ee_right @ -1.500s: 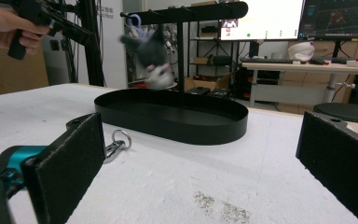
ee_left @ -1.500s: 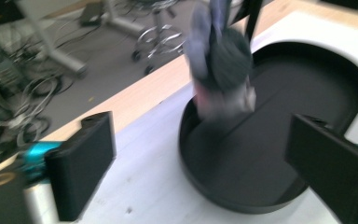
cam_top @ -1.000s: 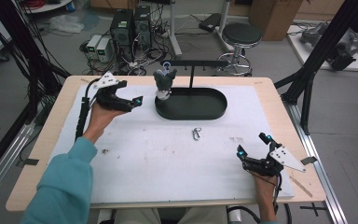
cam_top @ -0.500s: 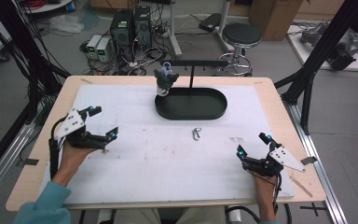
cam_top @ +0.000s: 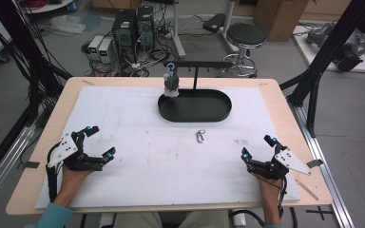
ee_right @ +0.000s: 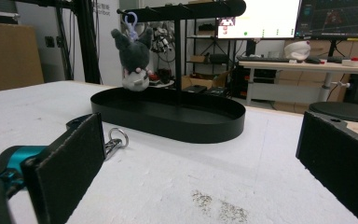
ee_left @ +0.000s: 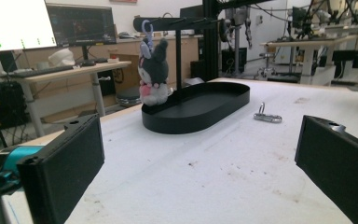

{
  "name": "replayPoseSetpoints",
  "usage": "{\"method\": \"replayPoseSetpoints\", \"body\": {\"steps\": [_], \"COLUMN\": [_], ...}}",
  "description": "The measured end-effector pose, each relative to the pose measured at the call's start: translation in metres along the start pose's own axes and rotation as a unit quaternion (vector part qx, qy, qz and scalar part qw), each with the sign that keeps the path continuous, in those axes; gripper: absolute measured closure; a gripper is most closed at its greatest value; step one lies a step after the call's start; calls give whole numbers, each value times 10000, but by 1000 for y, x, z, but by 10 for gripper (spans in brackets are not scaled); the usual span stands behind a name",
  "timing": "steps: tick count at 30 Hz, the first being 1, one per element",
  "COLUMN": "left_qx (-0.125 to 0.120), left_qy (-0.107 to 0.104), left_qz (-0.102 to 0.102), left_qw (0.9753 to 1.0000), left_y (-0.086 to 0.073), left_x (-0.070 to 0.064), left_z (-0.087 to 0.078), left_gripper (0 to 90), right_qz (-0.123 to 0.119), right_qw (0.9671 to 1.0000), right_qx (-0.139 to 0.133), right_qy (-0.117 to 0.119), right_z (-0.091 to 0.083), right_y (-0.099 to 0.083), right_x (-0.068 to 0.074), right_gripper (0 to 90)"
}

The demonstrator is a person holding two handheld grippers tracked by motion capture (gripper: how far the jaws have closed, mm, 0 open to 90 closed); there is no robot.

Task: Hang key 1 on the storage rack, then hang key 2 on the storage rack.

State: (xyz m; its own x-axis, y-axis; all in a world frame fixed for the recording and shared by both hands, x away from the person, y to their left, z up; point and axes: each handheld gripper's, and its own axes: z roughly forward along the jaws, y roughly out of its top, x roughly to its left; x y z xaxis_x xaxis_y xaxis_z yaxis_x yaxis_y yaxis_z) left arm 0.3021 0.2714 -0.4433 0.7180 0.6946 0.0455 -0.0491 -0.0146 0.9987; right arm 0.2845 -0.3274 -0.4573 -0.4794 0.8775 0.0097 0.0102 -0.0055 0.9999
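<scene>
Carabiner (cam_top: 200,136) lies on the table, well apart from both open jaws.

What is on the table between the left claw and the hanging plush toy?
Nothing. In the high view, only bare white table cover lies between the left claw and the plush toy. The metal clip lies off to the side.

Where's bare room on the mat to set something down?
Free: the wide white patch between the left tongs and the carabiner, and the strip from the carabiner to the right tongs. Crowded: the far middle, with the black tray and hanging plush.
</scene>
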Motion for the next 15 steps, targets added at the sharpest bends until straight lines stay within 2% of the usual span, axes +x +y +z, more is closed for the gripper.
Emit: {"method": "replayPoseSetpoints", "body": {"steps": [5, 8, 12, 15], "left_qx": [-32, -51, -68, -96], "left_qy": [-10, -5, -3, -9], "left_qz": [87, 14, 20, -21], "left_qw": [10000, 10000, 10000, 10000], "left_y": [0, -1, -3, -4], "left_x": [-3, -2, -2, -3], "left_z": [0, 0, -1, -1], "left_gripper": [17, 17, 17, 17], "right_qz": [2, 4, 34, -38], "right_qw": [10000, 10000, 10000, 9999], "right_qx": [-7, -5, 29, 90], "right_qy": [9, 11, 10, 48], "right_z": [0, 0, 0, 2], "right_y": [0, 0, 0, 2], "right_x": [0, 0, 0, -1], "right_gripper": [6, 6, 6, 6]}}
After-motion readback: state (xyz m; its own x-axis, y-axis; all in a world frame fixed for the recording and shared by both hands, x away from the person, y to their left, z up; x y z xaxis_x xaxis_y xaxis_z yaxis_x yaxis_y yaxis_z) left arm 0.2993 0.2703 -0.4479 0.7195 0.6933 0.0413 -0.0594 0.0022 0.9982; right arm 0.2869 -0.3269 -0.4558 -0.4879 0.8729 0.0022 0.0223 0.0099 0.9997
